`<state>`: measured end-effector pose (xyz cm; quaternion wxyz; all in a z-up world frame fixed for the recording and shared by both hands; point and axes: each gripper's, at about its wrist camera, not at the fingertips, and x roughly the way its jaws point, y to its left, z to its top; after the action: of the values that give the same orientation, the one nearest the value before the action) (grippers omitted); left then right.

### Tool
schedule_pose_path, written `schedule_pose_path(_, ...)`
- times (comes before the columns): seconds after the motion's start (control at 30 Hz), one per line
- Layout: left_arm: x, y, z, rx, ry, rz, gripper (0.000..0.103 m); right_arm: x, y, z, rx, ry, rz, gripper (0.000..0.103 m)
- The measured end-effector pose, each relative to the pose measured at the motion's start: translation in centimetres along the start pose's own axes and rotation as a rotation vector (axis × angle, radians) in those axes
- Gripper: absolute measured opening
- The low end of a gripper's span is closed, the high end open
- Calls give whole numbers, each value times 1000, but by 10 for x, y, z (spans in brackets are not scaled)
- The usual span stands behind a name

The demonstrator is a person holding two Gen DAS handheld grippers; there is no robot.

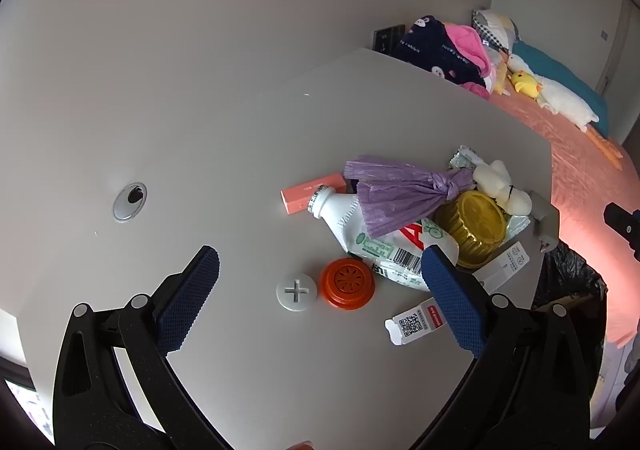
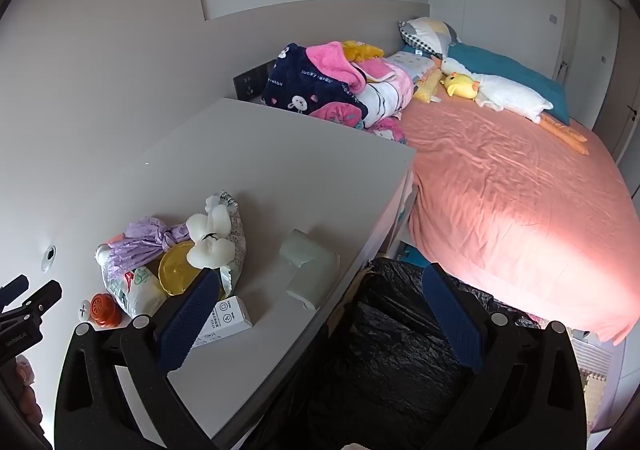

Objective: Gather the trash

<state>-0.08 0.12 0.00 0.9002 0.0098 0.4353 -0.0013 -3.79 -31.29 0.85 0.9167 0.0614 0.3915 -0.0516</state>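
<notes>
A heap of trash lies on the white desk (image 1: pixel 200 138): a white bottle (image 1: pixel 360 226) on its side, a purple tied bag (image 1: pixel 400 190), a gold lid (image 1: pixel 476 226), an orange cap (image 1: pixel 347 288), a white round cap (image 1: pixel 296 291), a pink box (image 1: pixel 312 192), a QR tag (image 1: pixel 416 322). My left gripper (image 1: pixel 320 270) hangs open above the two caps, nothing between its fingers. My right gripper (image 2: pixel 320 290) is open over the desk's edge, above the bin with a black bag (image 2: pixel 392 350). The heap (image 2: pixel 172 262) sits left of it, beside a small white box (image 2: pixel 226 316) and a pale tape roll (image 2: pixel 308 266).
A bed with a pink sheet (image 2: pixel 520 210), blankets (image 2: pixel 328 86) and plush toys (image 2: pixel 500 90) runs along the desk's far and right side. A cable hole (image 1: pixel 129 200) is set in the desk at the left. The wall stands close behind the desk.
</notes>
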Motion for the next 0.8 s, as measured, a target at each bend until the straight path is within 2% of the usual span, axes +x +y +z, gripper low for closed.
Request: schedule_pose_path(0.8, 2, -2, 0, 3, 1, 2, 98, 1, -1, -1, 2, 3, -2, 100)
